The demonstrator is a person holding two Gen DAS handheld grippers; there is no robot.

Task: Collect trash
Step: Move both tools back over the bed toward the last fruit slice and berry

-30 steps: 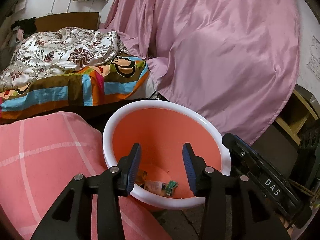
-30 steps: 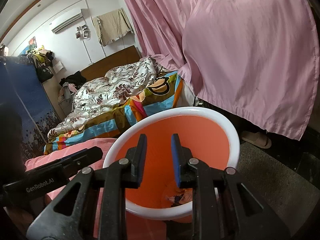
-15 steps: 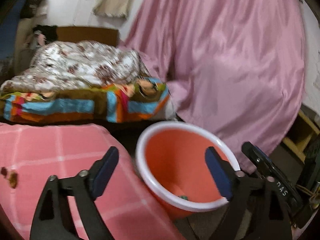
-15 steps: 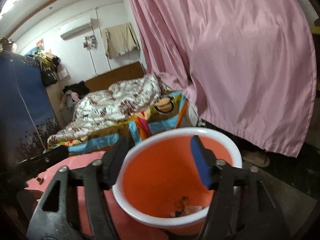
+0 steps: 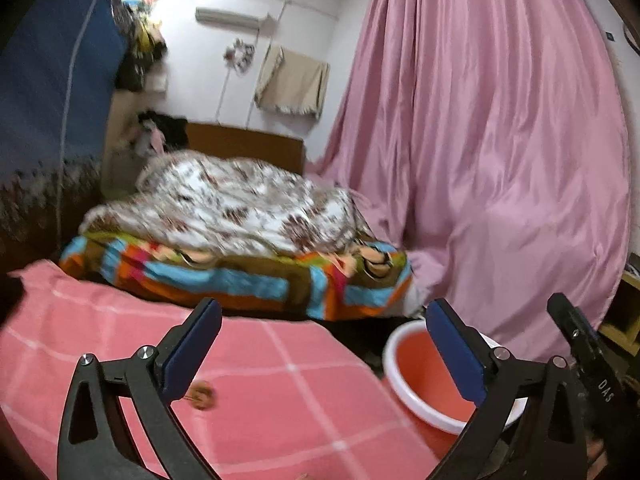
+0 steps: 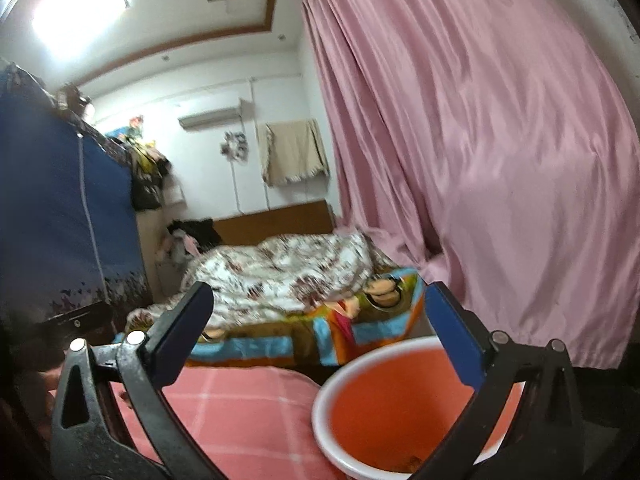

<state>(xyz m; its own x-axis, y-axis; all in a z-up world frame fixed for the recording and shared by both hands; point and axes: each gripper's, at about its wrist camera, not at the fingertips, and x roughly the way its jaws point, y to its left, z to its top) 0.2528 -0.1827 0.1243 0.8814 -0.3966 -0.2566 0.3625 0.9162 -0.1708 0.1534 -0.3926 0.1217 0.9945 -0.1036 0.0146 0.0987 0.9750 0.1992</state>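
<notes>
**Listener:** What is around you, biggest things first?

**Me:** A pink curtain point(image 5: 500, 160) fills the right of both views; behind it lies a bed with a flowered quilt point(image 5: 240, 208) over a striped blanket point(image 5: 248, 284); nearer me is a pink checked cloth point(image 5: 260, 392) over a soft surface; at its right edge stands the orange basin point(image 6: 384, 408) with a white rim, the bin for the trash.

**Listener:** And your grippers?

**Me:** My left gripper point(image 5: 320, 356) has just been opening and now gapes wide with nothing between its blue pads; my right gripper point(image 6: 320, 332) has just been opening too, equally empty, hanging above the basin's near rim.

**Listener:** Where is the trash?

**Me:** A few scraps point(image 6: 412, 462) lie at the basin's bottom, too blurred to name; one small brown scrap point(image 5: 202, 394) sits on the checked cloth, just beside my left gripper's left pad.

**Listener:** What could go wrong?

**Me:** I judge the cloth is the main risk; it is soft, so the pads could pinch fabric along with the scrap, or push the scrap into a fold; the scrap is small and light, so a loose pinch might drop it short of the basin; both views are blurred, so I could misjudge my aim; my right gripper's frame is close to the rim and could knock the basin askew.
</notes>
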